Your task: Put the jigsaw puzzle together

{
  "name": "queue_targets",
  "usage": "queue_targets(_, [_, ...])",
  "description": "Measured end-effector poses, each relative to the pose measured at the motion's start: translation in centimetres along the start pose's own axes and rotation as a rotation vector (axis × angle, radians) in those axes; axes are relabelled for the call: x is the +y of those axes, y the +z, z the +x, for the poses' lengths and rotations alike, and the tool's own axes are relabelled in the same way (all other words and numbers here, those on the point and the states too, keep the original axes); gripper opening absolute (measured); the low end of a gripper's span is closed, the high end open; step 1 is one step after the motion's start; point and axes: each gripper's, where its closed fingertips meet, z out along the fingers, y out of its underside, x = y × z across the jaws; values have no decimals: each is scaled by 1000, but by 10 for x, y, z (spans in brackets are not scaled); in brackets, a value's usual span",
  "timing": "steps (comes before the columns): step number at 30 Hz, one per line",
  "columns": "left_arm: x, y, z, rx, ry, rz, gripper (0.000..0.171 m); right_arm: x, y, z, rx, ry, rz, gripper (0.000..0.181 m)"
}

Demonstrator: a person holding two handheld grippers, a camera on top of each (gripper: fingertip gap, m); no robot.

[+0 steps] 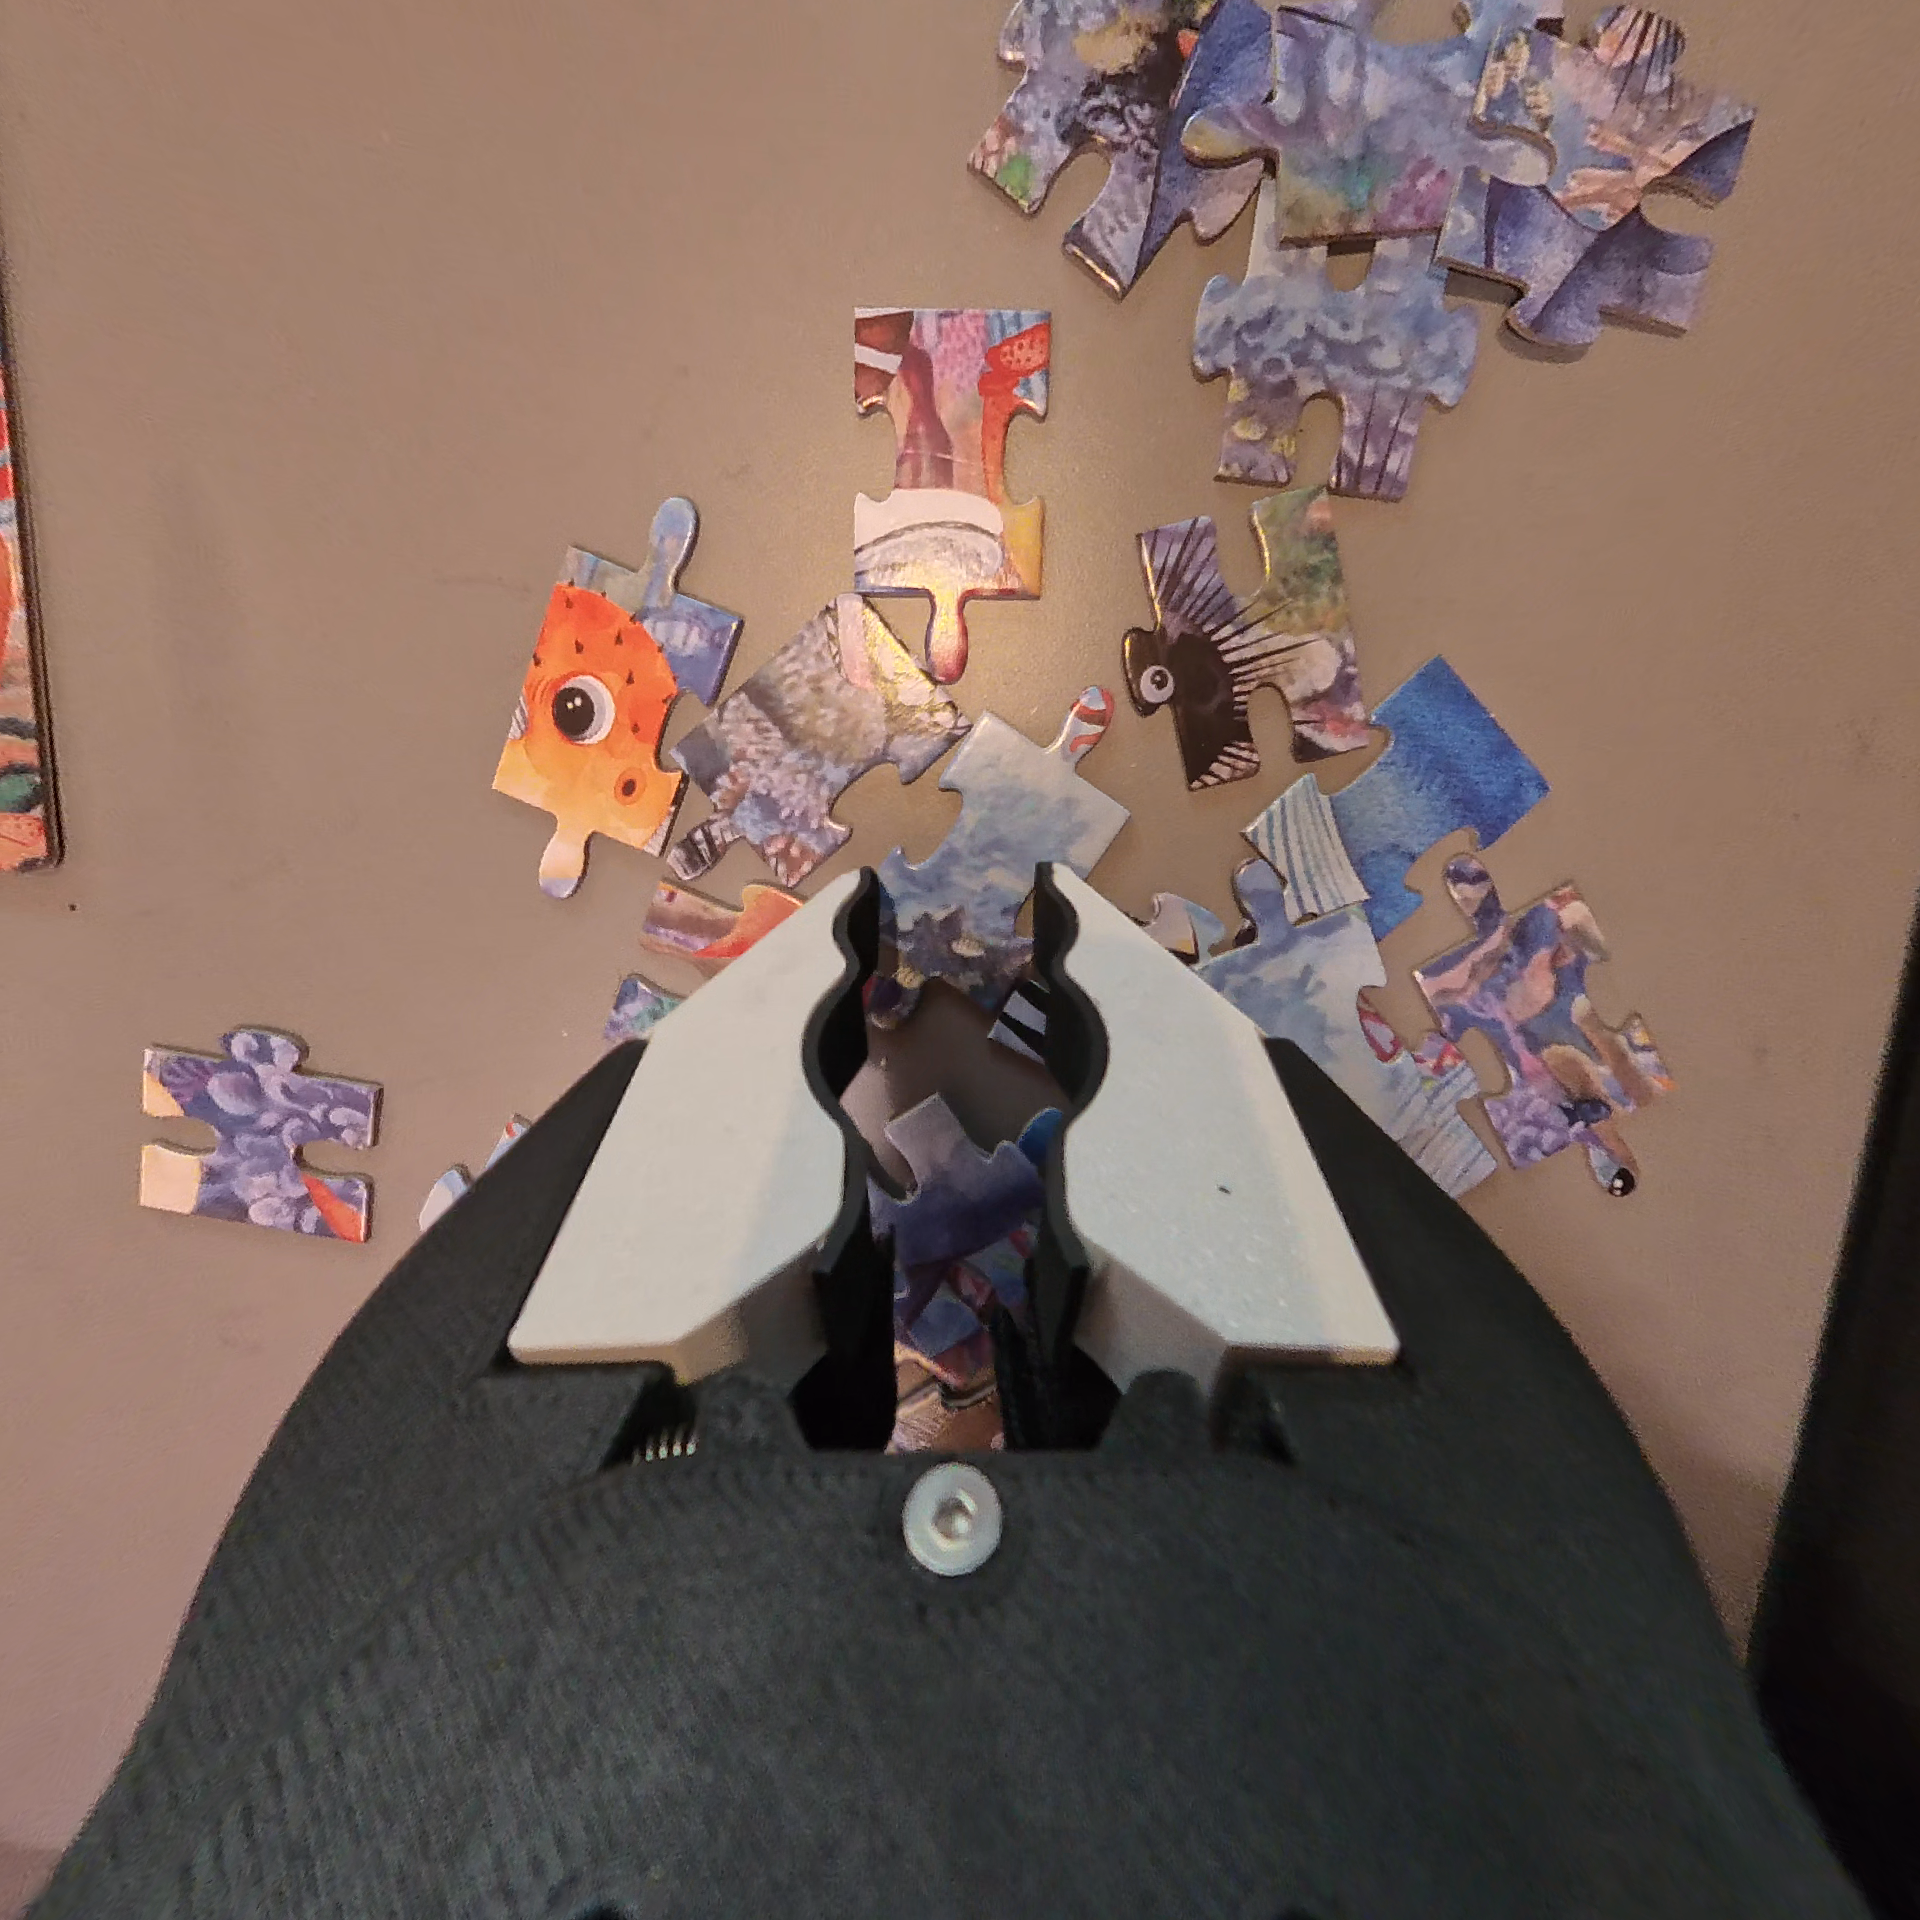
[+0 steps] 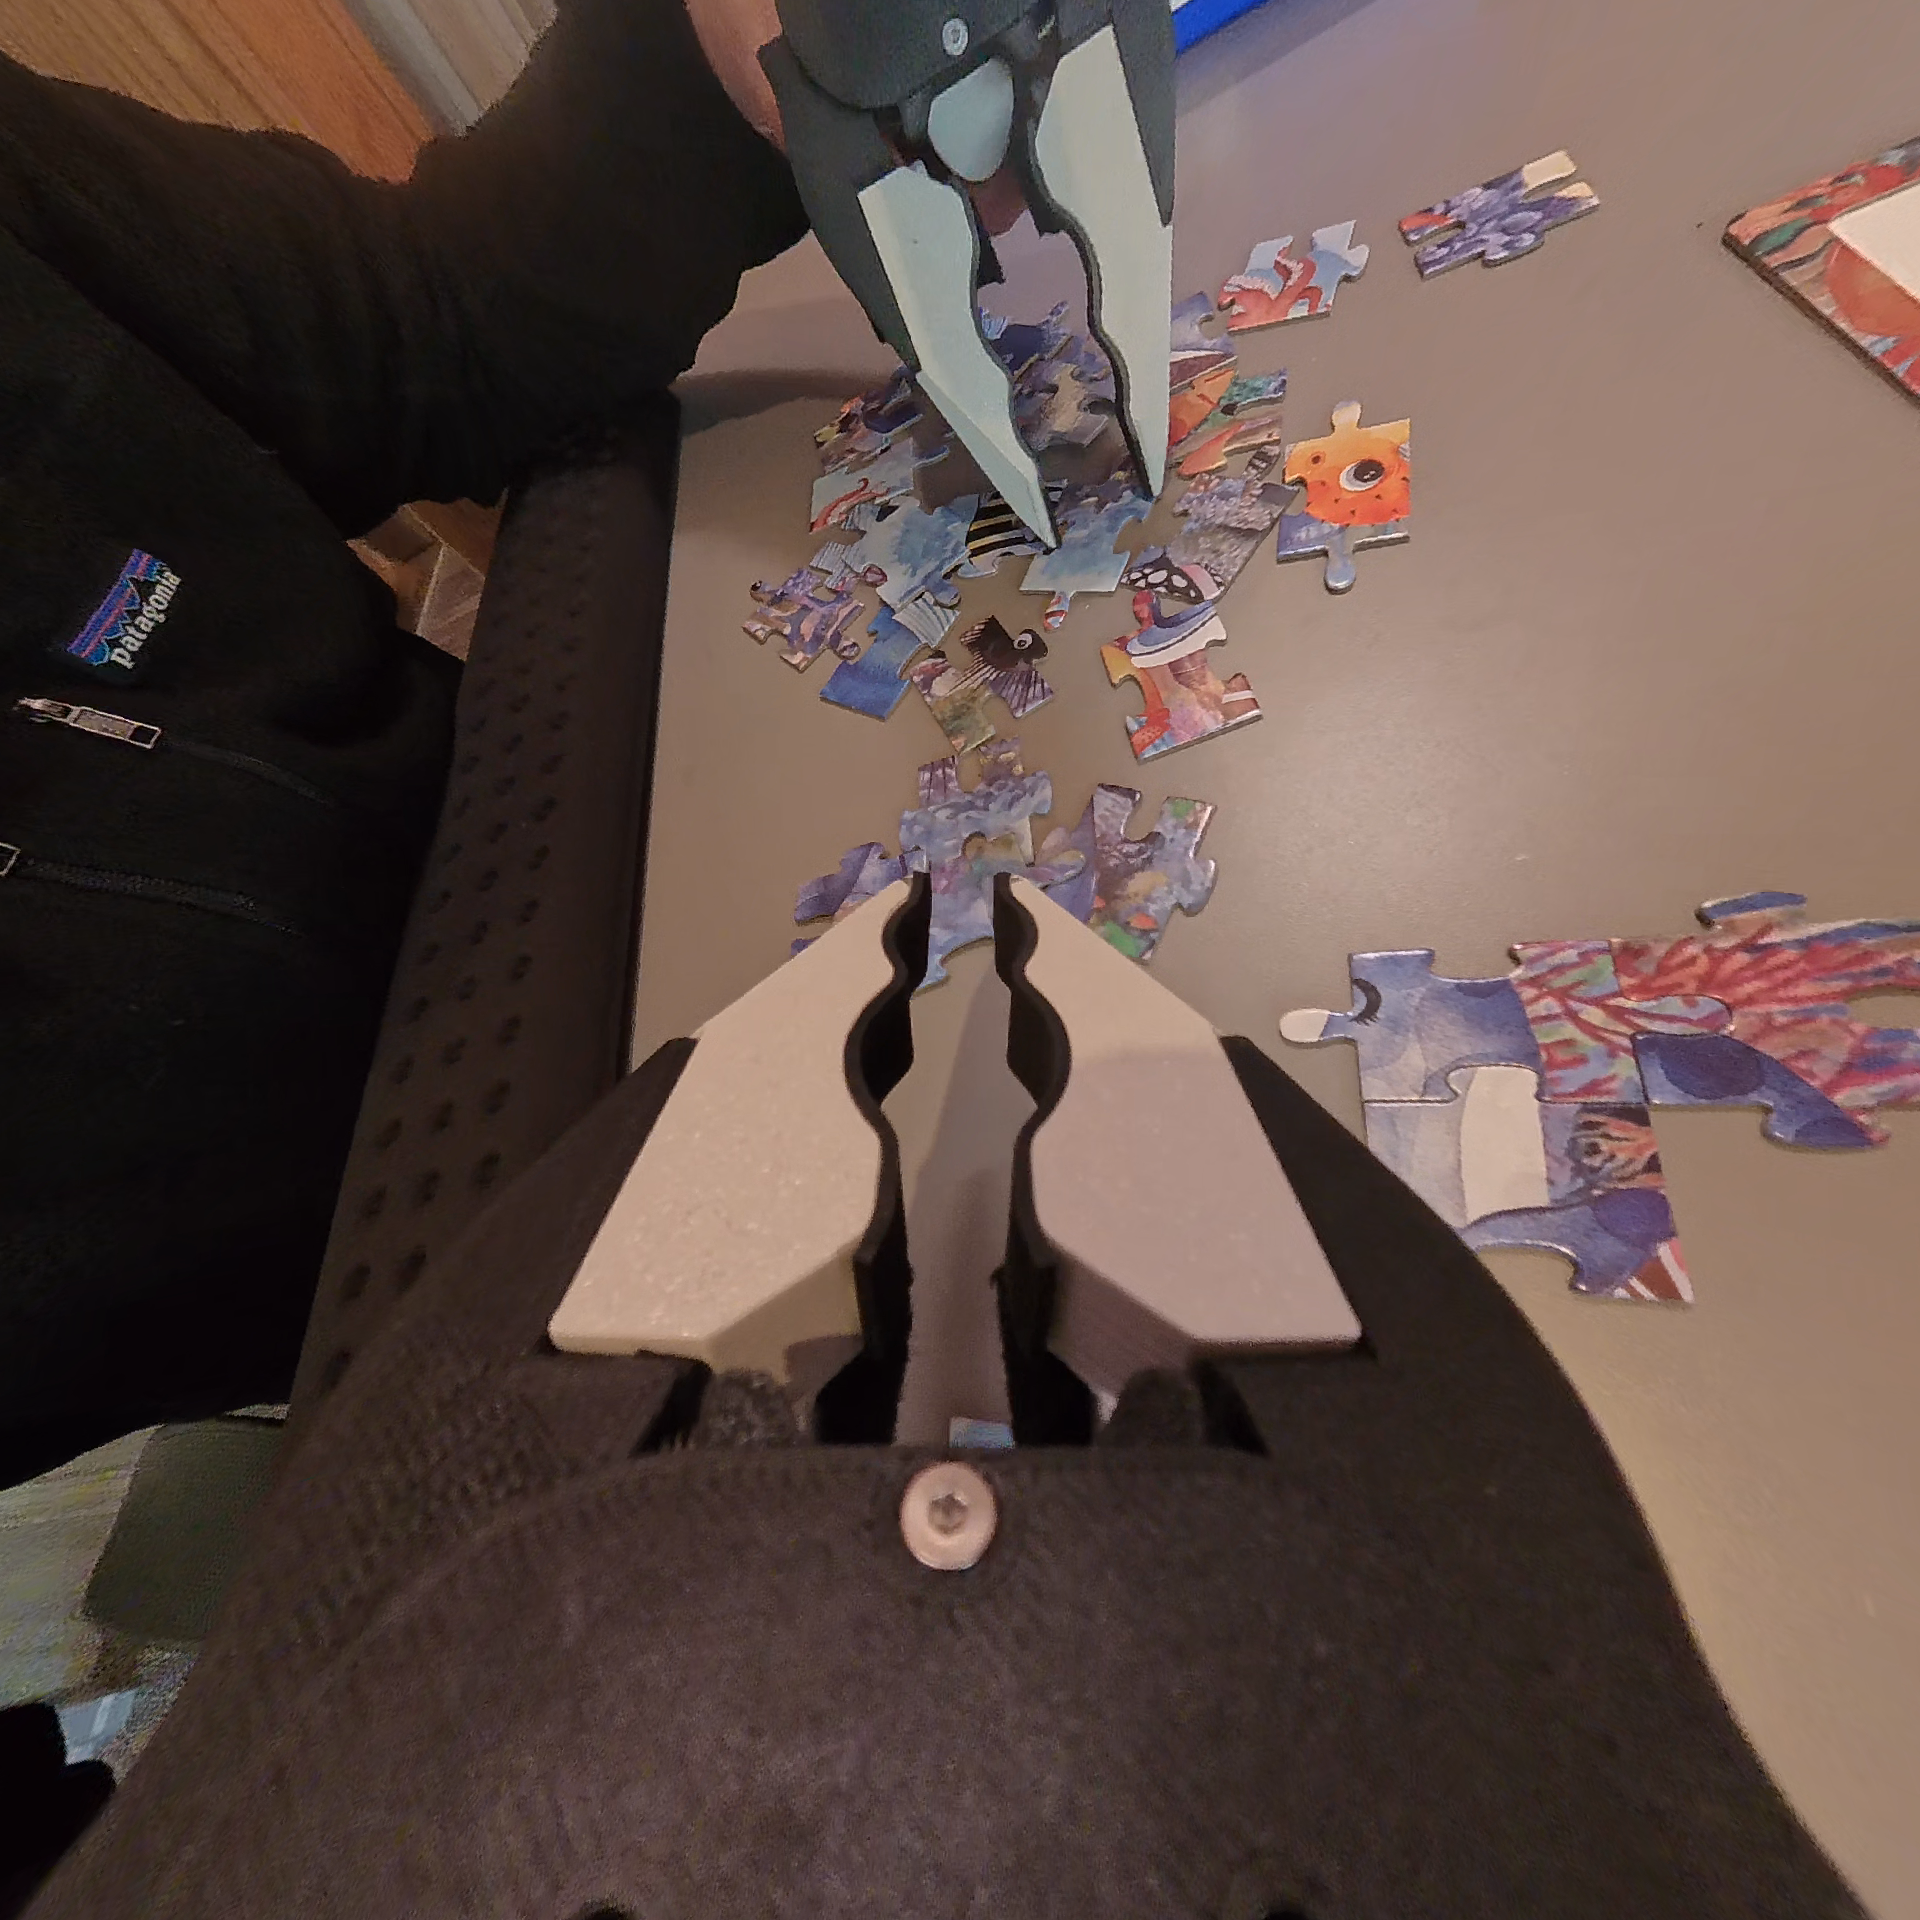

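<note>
Left tool (image 2: 1101,509), narrowly parted and empty, points down over pale blue cardboard jigsaw piece (image 1: 1013,821) in the pile (right tool (image 2: 961,883), equally narrow, farther).

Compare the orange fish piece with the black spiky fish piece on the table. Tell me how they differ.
The orange fish piece is bright orange with a large round eye; the black spiky fish piece is dark, with thin radiating spines and a smaller eye. The orange one lies at the left edge of the loose pile, the black one farther right, beyond the left tongs. Both lie flat, picture side up, unjoined, on the grey table.
</note>
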Motion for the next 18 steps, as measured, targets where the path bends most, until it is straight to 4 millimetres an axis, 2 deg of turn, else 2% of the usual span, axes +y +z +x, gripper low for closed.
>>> queue_targets(4, [-4, 2, 2, -2, -18, 20, 29, -9, -18, 12, 68, 31, 75, 8])
queue_targets(5, [-5, 2, 6, 12, -25, 29, 28, -13, -25, 18, 94, 47, 110, 6])
queue_targets(7, [-9, 2, 25, 108, -23, 64, 21, -19, -39, 30, 144, 93, 178, 4])
queue_targets(9, [-7, 1, 30, 116, -14, 85, 23, -24, -51, 38, 170, 124, 241, 3])
queue_targets(13, [3, -6, 21, 66, -34, 96, 28, -26, -61, 47, 210, 144, 286, 3])
queue_targets(18, [21, -24, -11, -106, -109, 61, 32, -20, -54, 51, 223, 143, 247, 4])
